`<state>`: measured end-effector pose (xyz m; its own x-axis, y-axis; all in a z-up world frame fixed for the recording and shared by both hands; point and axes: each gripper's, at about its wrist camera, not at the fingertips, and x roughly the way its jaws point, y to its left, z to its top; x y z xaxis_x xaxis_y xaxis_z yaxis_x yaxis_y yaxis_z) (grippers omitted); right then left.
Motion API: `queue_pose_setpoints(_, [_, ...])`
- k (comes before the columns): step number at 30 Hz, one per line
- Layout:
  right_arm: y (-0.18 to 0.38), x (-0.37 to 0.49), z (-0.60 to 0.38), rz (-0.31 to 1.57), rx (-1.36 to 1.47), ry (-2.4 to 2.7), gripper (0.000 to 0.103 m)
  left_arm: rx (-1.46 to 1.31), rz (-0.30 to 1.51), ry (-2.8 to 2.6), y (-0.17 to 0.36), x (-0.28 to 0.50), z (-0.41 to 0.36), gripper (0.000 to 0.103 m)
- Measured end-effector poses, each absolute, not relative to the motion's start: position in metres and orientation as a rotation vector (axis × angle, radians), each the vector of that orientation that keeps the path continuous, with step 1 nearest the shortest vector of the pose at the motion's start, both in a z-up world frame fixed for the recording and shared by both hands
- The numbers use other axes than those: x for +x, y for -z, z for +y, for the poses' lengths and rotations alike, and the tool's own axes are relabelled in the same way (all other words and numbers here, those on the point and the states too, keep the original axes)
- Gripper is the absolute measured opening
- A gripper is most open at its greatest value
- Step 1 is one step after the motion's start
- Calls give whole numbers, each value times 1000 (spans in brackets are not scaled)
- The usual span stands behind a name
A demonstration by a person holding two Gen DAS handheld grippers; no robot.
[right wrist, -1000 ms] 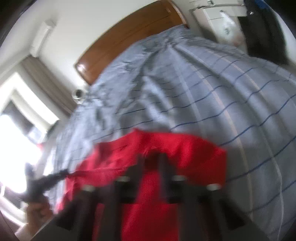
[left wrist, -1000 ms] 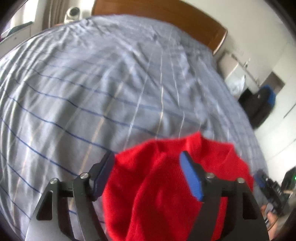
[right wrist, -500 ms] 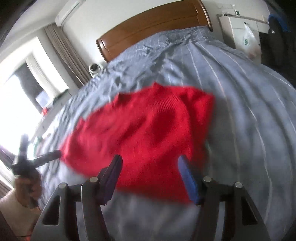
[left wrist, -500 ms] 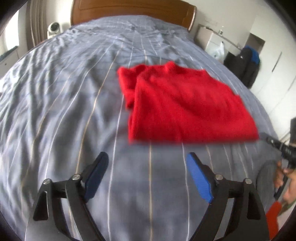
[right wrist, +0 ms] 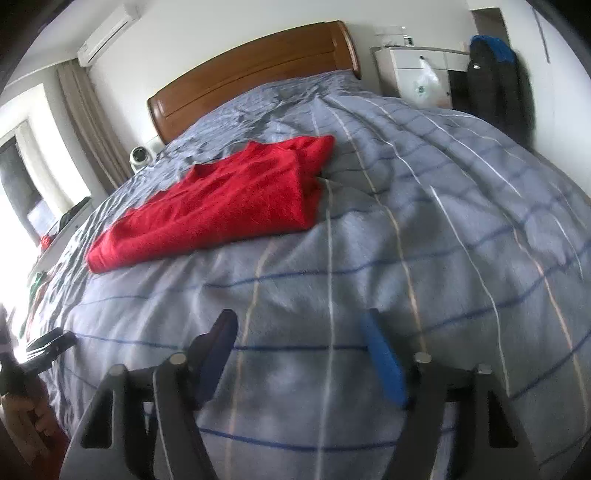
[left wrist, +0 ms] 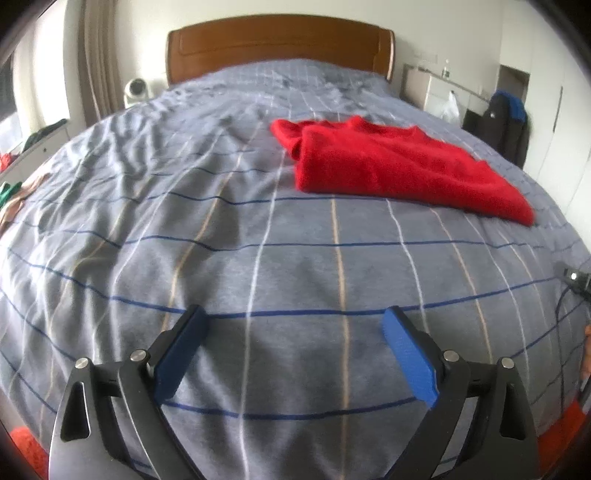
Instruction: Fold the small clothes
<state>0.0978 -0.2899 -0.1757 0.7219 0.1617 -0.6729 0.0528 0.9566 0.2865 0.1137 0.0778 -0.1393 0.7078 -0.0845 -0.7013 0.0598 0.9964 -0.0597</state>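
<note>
A: What did we log for the garment?

B: We had the red sweater [left wrist: 391, 166] lying folded on the grey checked bedspread [left wrist: 221, 229], toward the wooden headboard [left wrist: 277, 44]. It was flat, with a bunched bit of sleeve or collar at the headboard end. In the right wrist view we marked it [right wrist: 221, 206] up and to the left of the fingers.

A: Grippers?

B: We saw the left gripper [left wrist: 295, 354] with jaws spread wide and opening, nothing between the blue pads [left wrist: 410, 354], only bedspread below. It was well apart from the sweater. The right gripper [right wrist: 299, 354] was blurred but we could tell its jaws were apart and opening too, empty, also well short of the sweater.

A: Anything else we tagged?

B: A white nightstand [right wrist: 417, 70] beside the headboard with a plastic bag [right wrist: 424, 79] hanging on it, dark clothes [right wrist: 495, 85] hanging next to that, a small round white device [left wrist: 136, 90] near the curtain [left wrist: 96, 66], and an air conditioner [right wrist: 107, 31] high on the wall. We also caught a hand [right wrist: 22, 406] at the left edge of the right view.
</note>
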Motion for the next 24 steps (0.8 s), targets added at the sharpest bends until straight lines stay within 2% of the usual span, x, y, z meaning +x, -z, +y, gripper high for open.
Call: queue_pose_setpoints(24, [188,92,-284,699,283,-74,74,-16,763,46,152,109,78,102])
